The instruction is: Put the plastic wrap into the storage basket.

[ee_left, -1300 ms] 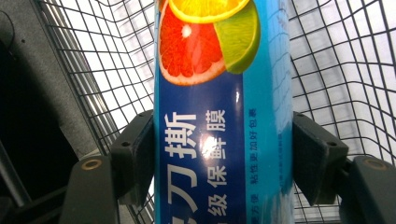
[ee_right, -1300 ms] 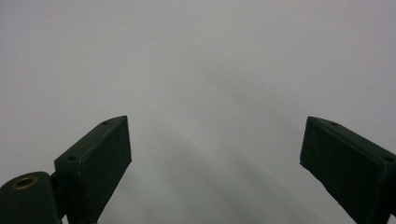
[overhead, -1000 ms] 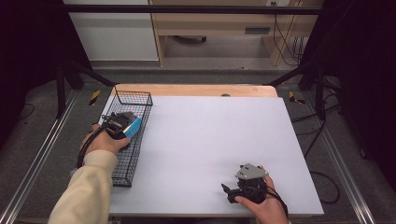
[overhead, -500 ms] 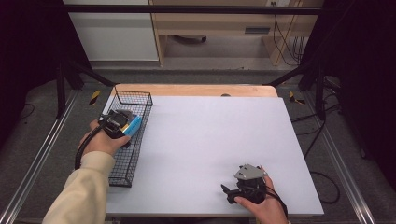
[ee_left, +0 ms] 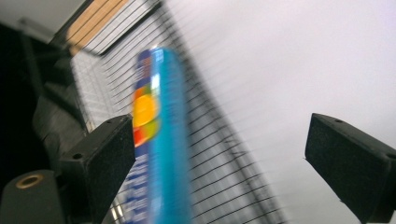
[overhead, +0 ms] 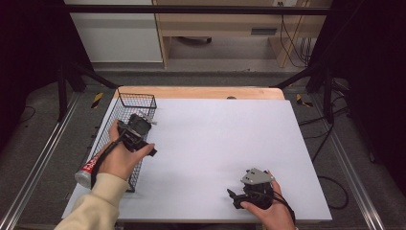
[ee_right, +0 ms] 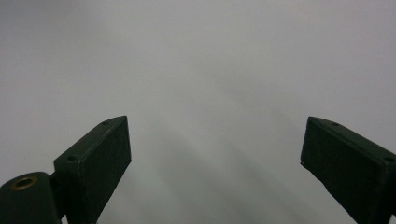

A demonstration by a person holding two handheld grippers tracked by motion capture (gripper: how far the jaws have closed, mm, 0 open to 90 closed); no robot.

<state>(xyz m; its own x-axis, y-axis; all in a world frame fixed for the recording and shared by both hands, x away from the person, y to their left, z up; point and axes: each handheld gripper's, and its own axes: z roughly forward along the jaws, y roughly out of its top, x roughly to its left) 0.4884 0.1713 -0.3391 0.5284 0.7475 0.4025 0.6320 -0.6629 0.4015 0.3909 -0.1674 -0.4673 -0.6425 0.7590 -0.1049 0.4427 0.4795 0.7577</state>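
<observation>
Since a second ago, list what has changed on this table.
The left tongs swung from the basket toward the table's middle and stand open. The blue tube they carried is released and lies beside one jaw. A red-labelled tube now shows. The right tongs stayed open.
</observation>
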